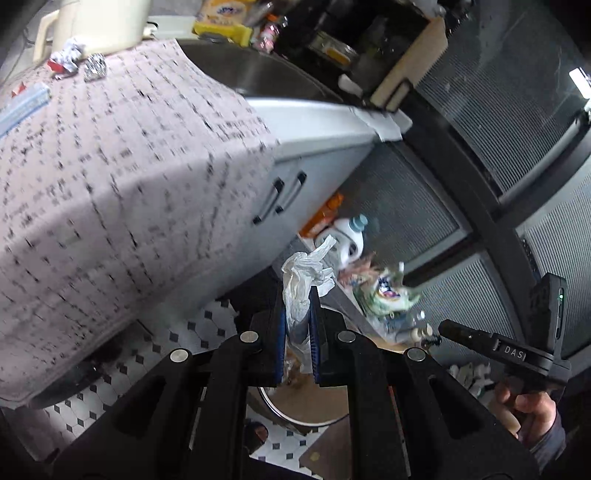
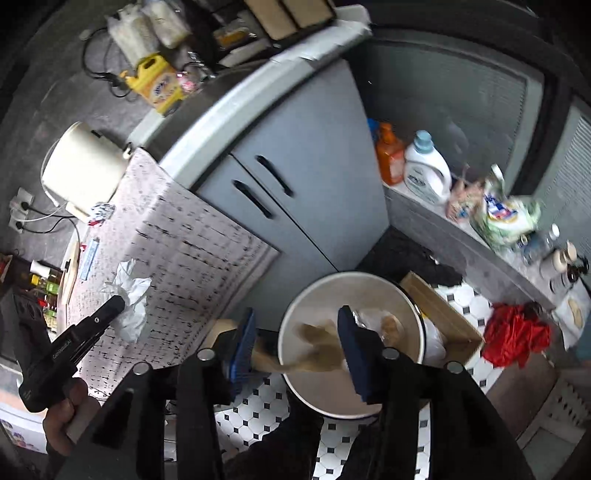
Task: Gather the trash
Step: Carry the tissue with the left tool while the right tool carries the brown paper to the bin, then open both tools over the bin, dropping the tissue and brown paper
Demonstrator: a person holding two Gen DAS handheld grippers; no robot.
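The left gripper (image 1: 297,317) was clamped on a crumpled white tissue (image 1: 304,284), its blue-padded fingers (image 1: 280,332) pressing the paper from both sides so that the loose end stuck up above the tips. From the right wrist view the same tissue (image 2: 129,306) showed at the tip of the left gripper (image 2: 117,303), in front of the patterned cloth (image 2: 192,258) that covered the tabletop.

The right gripper (image 2: 295,325) hung directly over the round white bin (image 2: 291,325) on the tiled floor (image 2: 258,417), its fingers (image 2: 245,332) spread apart and holding nothing. A blurred brownish scrap (image 2: 317,350) lay across the bin's opening between those fingers; whether it was falling or resting could not be told. More wrapped rubbish (image 2: 384,325) sat inside the bin, toward its far side.

On the cloth, far from the bin and beside the cream kettle (image 1: 99,26), remained a crumpled red-and-white wrapper (image 1: 66,61) and a silver foil ball (image 1: 95,66), just beside each other. A red cloth (image 2: 513,336) lay on the floor to the right of the bin, past a cardboard box (image 2: 443,314) touching the bin's side.
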